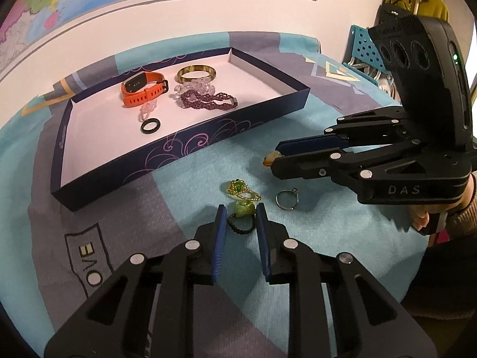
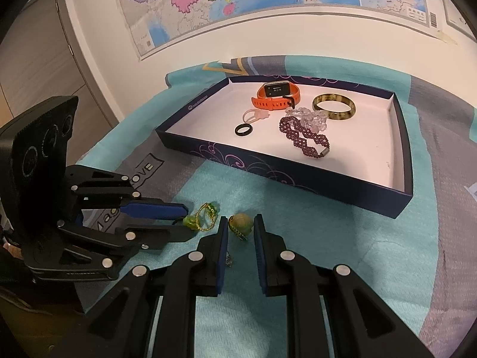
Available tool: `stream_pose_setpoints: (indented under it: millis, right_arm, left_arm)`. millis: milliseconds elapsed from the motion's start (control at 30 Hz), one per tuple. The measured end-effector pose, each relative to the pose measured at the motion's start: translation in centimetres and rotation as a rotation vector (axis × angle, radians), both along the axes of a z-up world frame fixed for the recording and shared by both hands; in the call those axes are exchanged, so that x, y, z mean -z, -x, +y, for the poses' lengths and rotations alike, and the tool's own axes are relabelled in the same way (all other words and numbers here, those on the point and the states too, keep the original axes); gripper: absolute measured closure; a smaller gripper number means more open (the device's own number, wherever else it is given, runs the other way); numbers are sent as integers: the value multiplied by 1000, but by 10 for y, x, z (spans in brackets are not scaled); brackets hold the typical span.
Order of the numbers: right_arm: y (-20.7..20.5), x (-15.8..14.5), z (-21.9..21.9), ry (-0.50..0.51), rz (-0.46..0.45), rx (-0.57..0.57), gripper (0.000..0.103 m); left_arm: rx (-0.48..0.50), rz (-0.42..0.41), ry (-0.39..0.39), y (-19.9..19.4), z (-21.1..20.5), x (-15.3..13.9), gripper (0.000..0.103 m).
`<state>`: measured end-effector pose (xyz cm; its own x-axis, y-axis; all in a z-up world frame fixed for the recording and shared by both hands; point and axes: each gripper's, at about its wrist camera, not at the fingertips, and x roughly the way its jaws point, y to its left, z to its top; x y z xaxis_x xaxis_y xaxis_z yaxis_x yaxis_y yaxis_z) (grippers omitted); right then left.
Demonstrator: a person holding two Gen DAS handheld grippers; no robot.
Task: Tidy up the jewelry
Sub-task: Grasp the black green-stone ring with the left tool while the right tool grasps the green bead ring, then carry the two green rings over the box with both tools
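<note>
The left gripper (image 1: 239, 209) stands open around a green-stone ring (image 1: 244, 209) on the blanket (image 1: 313, 232). The right gripper (image 2: 241, 220) stands open around a beige-stone ring (image 2: 241, 223). The tray (image 2: 286, 169) lies beyond, long axis running left-right.
</note>
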<state>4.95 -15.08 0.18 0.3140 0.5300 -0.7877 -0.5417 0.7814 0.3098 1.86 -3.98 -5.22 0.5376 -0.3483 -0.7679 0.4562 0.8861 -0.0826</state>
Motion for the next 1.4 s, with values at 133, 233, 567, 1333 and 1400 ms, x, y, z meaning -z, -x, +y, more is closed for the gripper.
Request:
stream_pose_setpoints:
  millis: [133, 233, 567, 1333, 1400]
  right_arm:
    - [0, 0, -1, -7, 2, 3, 87]
    - [0, -1, -3, -12, 2, 6, 87]
    - [1, -6, -5, -28, -6, 15, 87]
    - [-8, -24, -5, -40, -57, 19, 87]
    - [-10, -26, -5, -40, -63, 20, 87]
  left_arm:
    - [-18, -5, 18, 3, 7, -3, 83]
    - [-30, -14, 40, 6, 13, -8, 83]
    - [-46, -37, 53, 11, 19, -16, 83]
    - [-85, -102, 72, 0, 27, -40, 83]
    - [-87, -109, 72, -2, 28, -42, 83]
